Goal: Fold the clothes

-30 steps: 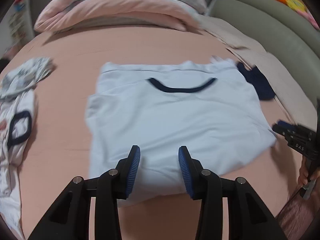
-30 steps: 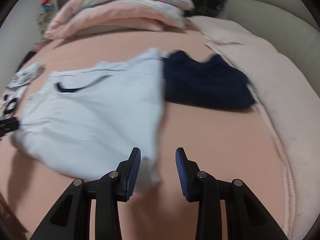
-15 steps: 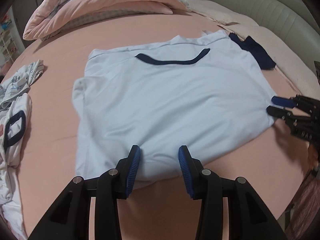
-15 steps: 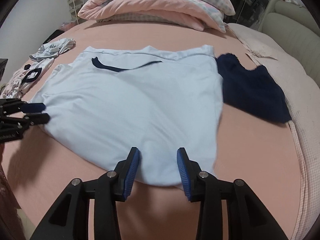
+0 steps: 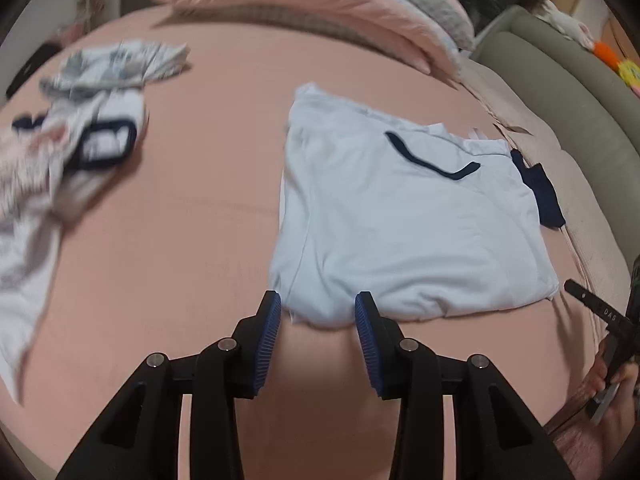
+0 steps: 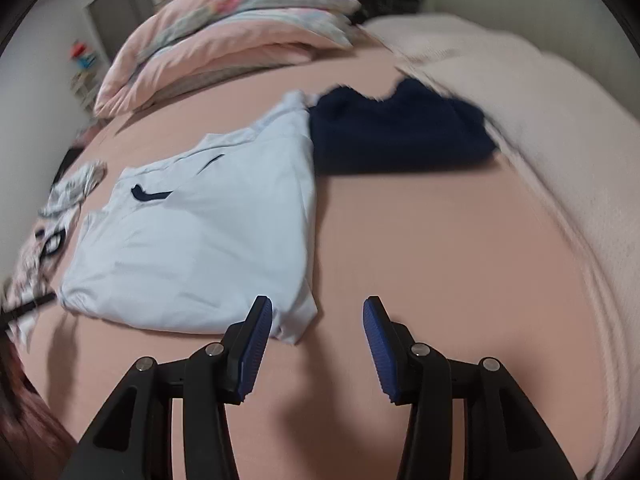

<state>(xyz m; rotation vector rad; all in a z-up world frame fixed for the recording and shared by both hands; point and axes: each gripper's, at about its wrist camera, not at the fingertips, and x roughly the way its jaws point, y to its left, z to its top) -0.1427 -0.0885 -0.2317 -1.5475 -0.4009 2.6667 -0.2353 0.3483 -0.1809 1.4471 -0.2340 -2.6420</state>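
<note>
A light blue t-shirt (image 5: 400,232) with a navy collar lies flat on the pink bed sheet (image 5: 180,240). My left gripper (image 5: 316,312) is open, and the shirt's near left corner bulges between its blue pads. In the left wrist view the right gripper (image 5: 600,312) shows at the right edge, held by a hand. In the right wrist view the t-shirt (image 6: 200,248) lies left of centre. My right gripper (image 6: 318,320) is open, its left pad at the shirt's near right corner. The left gripper's tip (image 6: 28,306) pokes in at the far left.
A folded navy garment (image 6: 400,132) lies beside the shirt's far right edge. A heap of unfolded white and patterned clothes (image 5: 80,140) sits at the left. A pink quilt (image 5: 320,0) is piled at the back, and a beige blanket (image 6: 560,140) covers the right side.
Both views have swung apart: the left gripper now faces the shirt's near left corner, the right gripper its near right corner. The right gripper's jaws stand wider than before.
</note>
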